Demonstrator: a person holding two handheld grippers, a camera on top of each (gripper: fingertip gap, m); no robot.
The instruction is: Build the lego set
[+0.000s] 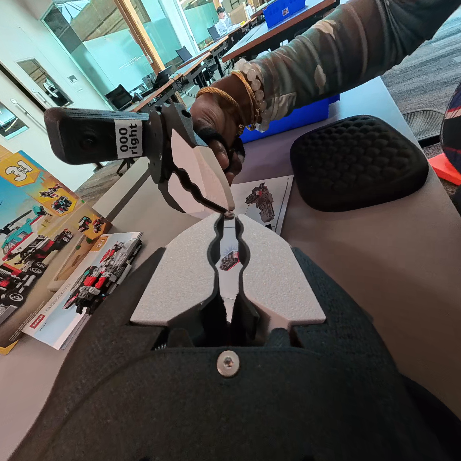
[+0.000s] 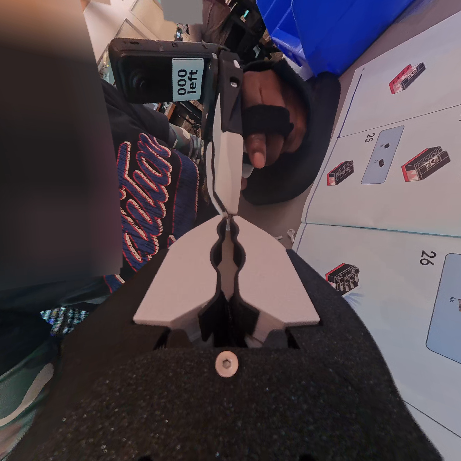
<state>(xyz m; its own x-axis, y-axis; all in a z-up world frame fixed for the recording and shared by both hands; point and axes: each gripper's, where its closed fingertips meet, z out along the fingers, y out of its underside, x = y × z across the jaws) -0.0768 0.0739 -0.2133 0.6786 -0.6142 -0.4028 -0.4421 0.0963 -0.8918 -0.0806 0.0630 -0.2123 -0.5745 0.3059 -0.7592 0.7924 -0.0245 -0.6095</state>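
My left gripper (image 1: pixel 228 217) and my right gripper (image 2: pixel 227 220) meet tip to tip above the grey table (image 1: pixel 349 262). A small grey lego piece (image 1: pixel 229 214) sits pinched at the left gripper's tips, jaws nearly closed. The right gripper (image 1: pixel 230 208) comes down from above onto it, jaws closed. In the right wrist view a thin grey piece (image 2: pixel 227 224) shows between the right tips, with the left gripper (image 2: pixel 228 214) touching from above. I cannot tell whether it is one piece or two joined.
An open instruction booklet (image 2: pixel 399 199) lies under the grippers and also shows in the left wrist view (image 1: pixel 264 199). The lego box (image 1: pixel 37 224) and a closed booklet (image 1: pixel 94 274) lie left. A black pad (image 1: pixel 356 162) and blue bin (image 1: pixel 299 119) lie behind. Small loose pieces (image 2: pixel 290 233) lie on the table. My left and right fingertips are right by each other.
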